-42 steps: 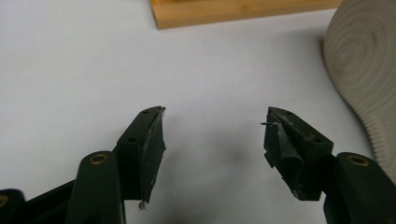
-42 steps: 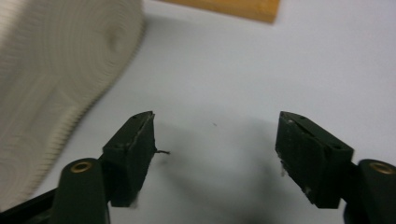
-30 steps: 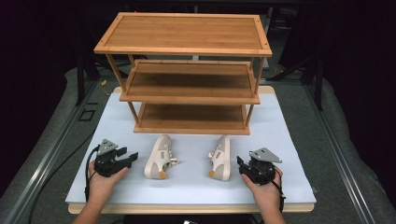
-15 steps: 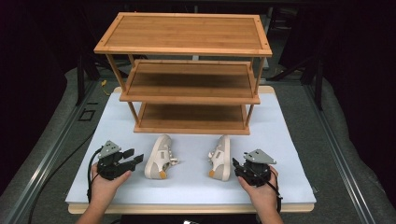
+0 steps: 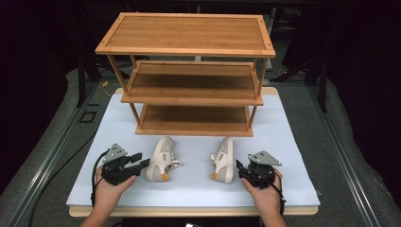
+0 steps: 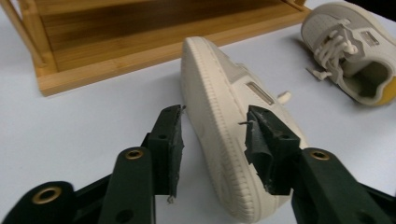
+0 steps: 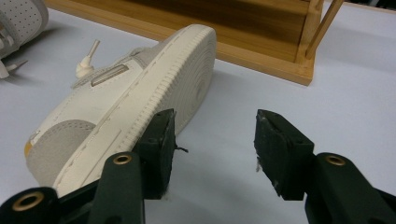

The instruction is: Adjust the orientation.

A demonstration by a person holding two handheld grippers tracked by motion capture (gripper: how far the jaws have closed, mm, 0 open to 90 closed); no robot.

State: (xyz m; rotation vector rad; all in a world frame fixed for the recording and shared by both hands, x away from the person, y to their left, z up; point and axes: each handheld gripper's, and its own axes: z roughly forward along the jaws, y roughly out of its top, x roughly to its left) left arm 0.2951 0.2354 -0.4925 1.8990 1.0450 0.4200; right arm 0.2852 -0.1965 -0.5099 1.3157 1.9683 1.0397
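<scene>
Two beige sneakers lie on their sides on the white mat [image 5: 283, 142]. The left shoe [image 5: 161, 160] has its sole turned toward my left gripper [image 5: 142, 161]. In the left gripper view its jaws [image 6: 215, 112] have just been closing and now straddle that shoe [image 6: 219, 88] at the heel end; the right pad looks to be against the upper, while a narrow gap shows at the sole side. The right shoe [image 5: 223, 161] lies just left of my right gripper [image 5: 240, 168]. In the right gripper view, that gripper [image 7: 215, 122] stands open over bare mat, the shoe [image 7: 116, 98] beside its left jaw.
A three-tier bamboo shoe rack [image 5: 189, 35] stands behind the shoes, its bottom shelf [image 5: 194, 120] low on the mat. The table's front edge [image 5: 189, 210] is close under both hands. Dark grey cloth surrounds the mat.
The left gripper has moved right, up to the left shoe, and its jaws have narrowed around the heel end. The right hand has barely shifted.
</scene>
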